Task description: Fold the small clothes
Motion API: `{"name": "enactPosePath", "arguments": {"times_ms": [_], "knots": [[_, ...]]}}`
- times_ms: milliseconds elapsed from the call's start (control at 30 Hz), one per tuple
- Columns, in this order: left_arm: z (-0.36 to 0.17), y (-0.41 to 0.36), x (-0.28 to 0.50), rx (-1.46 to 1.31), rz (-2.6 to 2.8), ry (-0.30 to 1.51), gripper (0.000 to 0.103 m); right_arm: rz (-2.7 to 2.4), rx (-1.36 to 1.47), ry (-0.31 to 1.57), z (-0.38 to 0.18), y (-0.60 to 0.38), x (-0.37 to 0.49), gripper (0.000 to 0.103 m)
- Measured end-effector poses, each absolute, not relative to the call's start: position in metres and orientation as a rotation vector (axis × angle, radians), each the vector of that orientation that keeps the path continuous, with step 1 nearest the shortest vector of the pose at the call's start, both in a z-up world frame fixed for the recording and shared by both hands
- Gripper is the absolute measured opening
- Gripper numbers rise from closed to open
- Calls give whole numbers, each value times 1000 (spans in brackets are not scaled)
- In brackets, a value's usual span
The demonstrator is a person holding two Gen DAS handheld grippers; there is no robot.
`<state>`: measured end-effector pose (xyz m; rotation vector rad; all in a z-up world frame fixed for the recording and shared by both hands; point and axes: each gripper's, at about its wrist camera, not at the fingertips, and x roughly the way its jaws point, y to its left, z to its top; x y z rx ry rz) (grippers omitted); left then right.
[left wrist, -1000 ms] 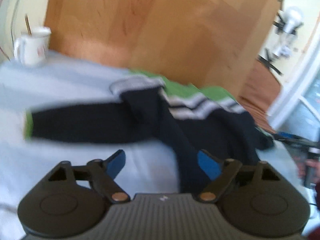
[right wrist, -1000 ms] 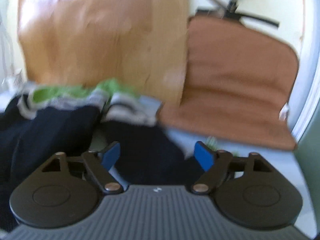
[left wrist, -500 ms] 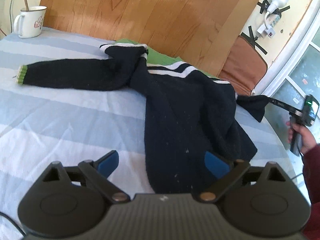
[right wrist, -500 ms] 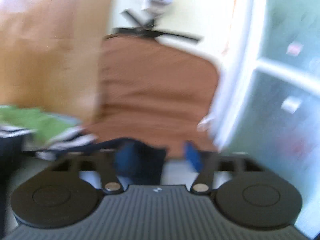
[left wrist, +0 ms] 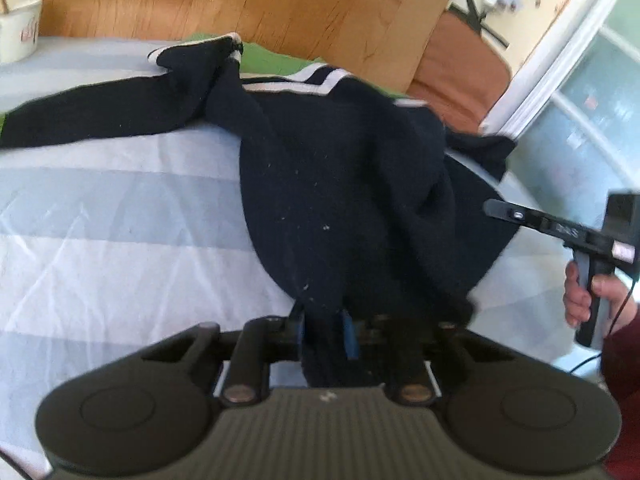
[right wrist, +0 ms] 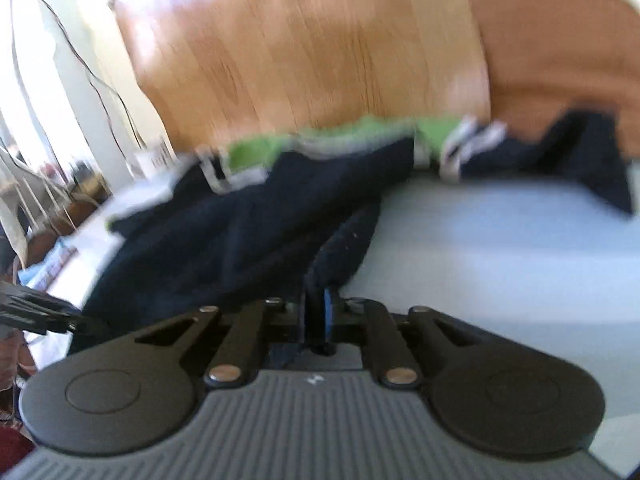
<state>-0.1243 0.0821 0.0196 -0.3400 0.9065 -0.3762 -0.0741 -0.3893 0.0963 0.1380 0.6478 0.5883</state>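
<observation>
Sweater (left wrist: 344, 184) hem bunches, hiding left gripper's (left wrist: 322, 334) jaws.

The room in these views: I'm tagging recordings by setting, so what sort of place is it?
Probably a bedroom at home: a striped bedsheet under the dark sweater, a wooden headboard-like panel behind, and a mug nearby.

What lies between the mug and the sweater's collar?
In the left wrist view, only bare striped sheet lies between the mug and the sweater collar; the right wrist view is too blurred to tell.
</observation>
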Motion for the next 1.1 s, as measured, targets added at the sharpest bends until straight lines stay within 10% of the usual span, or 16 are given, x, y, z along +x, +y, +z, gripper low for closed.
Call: {"name": "enactPosePath", "arguments": {"times_ms": [267, 333, 400, 633, 1100], "knots": [[87, 128, -200, -338, -427, 749, 20, 667, 127, 555, 177, -459, -212, 11], [81, 122, -212, -252, -402, 780, 50, 765, 171, 687, 149, -465, -229, 20], [73, 124, -217, -202, -370, 783, 71, 758, 140, 748, 127, -466, -236, 52], [63, 162, -201, -317, -133, 765, 89, 529, 298, 681, 133, -480, -193, 55], [27, 187, -213, -337, -29, 631, 90, 1009, -158, 592, 149, -207, -72, 53]]}}
